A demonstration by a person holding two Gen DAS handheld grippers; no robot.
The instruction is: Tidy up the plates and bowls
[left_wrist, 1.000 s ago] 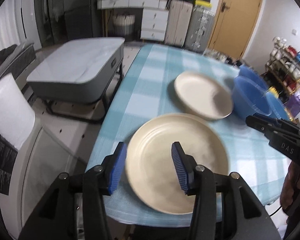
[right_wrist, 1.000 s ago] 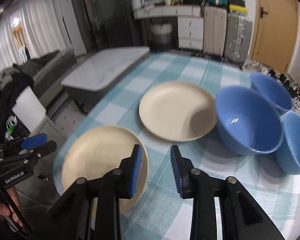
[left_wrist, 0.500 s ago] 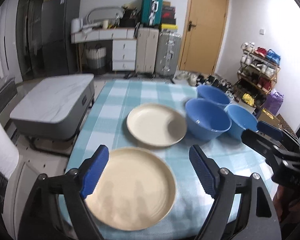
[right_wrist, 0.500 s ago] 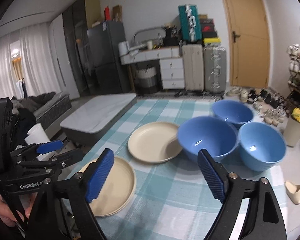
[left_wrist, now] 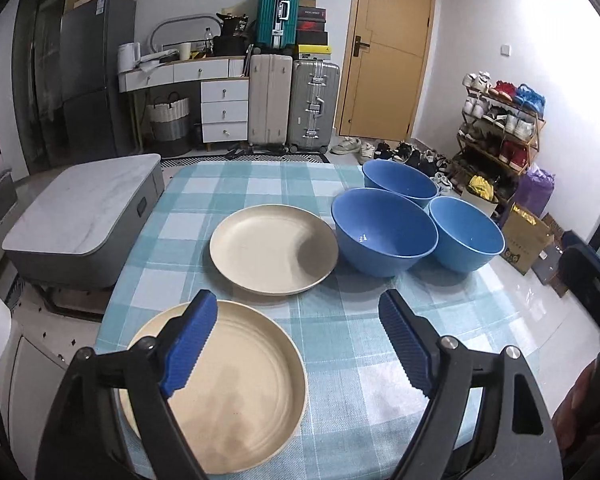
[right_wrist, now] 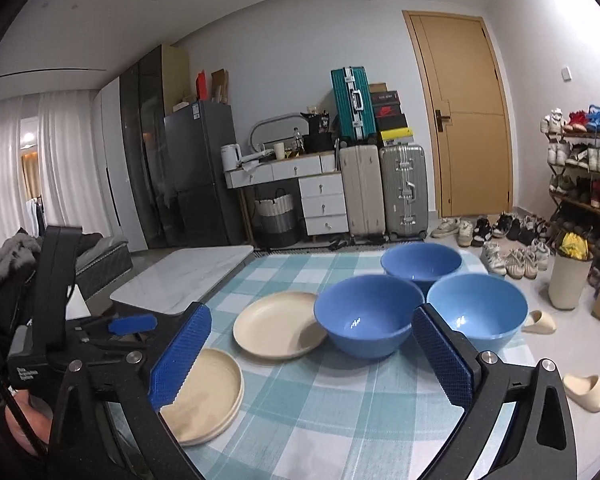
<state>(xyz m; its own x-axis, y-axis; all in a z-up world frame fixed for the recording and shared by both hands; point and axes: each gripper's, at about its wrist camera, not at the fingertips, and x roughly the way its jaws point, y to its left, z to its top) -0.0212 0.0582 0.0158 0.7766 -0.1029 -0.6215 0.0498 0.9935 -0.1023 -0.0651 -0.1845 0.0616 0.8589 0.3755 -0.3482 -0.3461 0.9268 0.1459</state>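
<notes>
The left gripper (left_wrist: 296,344) hangs above the near edge of the table (left_wrist: 340,344). Its jaws stand wide apart, have just been opening, and hold nothing; the left blue pad (left_wrist: 188,344) overlaps the near plate in view without gripping it. The right gripper (right_wrist: 312,356) is likewise spread to full width, its jaws having just been opening, with nothing between them.

Landmark: the far plate (left_wrist: 274,254), which lies flat near the middle of the checked tablecloth.

- Near plate (left_wrist: 236,400): nearer than the far plate and slightly left of it, at the near left corner of the table. Flat, apart from the far plate.
- First bowl (left_wrist: 384,236): just right of the far plate, upright. Whether the rims touch cannot be told.
- Second bowl (left_wrist: 466,234): right of the first bowl, close against it.
- Third bowl (left_wrist: 400,182): beyond the far plate and to its right, behind the other two bowls.

Beyond the table, past the far plate, suitcases (left_wrist: 292,104) stand against the wall beside a door (left_wrist: 388,48).
</notes>
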